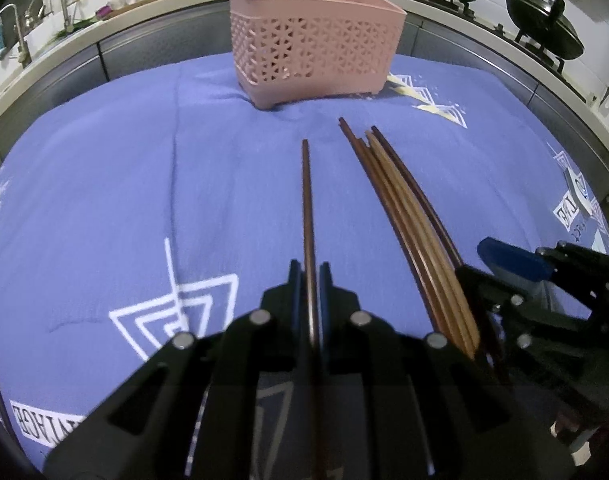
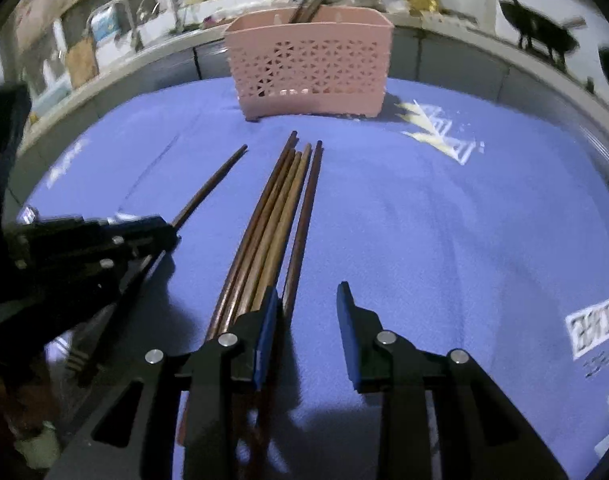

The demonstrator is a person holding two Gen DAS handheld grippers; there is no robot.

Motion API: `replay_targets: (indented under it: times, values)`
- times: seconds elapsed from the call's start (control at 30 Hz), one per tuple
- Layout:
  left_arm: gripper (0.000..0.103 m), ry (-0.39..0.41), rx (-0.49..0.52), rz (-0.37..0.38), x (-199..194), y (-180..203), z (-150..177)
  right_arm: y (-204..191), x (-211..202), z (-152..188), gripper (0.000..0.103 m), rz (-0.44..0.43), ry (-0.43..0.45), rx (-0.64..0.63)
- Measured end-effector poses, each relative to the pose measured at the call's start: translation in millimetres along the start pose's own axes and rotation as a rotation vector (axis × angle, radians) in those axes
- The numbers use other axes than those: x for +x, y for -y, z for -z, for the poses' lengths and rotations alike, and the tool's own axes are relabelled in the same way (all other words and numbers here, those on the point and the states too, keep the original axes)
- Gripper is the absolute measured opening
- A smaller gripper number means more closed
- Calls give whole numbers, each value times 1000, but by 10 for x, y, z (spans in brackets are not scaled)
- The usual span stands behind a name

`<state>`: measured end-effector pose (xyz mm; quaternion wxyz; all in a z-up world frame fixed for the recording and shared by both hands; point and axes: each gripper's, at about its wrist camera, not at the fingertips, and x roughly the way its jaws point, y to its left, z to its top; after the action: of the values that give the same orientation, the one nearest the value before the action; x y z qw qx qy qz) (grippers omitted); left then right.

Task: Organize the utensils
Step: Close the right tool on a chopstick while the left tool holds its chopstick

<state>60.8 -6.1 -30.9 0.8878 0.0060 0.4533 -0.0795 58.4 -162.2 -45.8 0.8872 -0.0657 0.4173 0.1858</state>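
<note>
1. The blue cloth (image 1: 104, 184) carries printed lettering, too warped and mirrored to read.
2. The left gripper (image 1: 313, 276) is clamped on 1 dark chopstick (image 1: 306, 200), pointing at the pink basket (image 1: 312, 52).
3. The right gripper (image 2: 308, 312) stands apart; the chopstick bundle (image 2: 280, 208) lies against its left pad, 1 dark stick just inside.

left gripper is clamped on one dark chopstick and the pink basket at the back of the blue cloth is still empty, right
Not quite: the pink basket is not empty; chopstick ends stick up out of its top, as the left wrist view shows. The rest holds: the left gripper is clamped on one dark chopstick, and the basket stands at the back of the blue cloth.
</note>
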Motion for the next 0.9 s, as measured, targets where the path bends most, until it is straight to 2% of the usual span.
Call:
replay_targets:
  times: [0.23, 0.43, 0.9]
  values:
    - [8, 14, 11, 13, -15, -30, 38, 281, -8, 5, 12, 44, 23, 58]
    - [8, 18, 15, 8, -11, -49, 37, 470, -39, 46, 12, 45, 28, 91]
    - [8, 34, 30, -20, -9, -8, 51, 444, -71, 100, 12, 50, 60, 90]
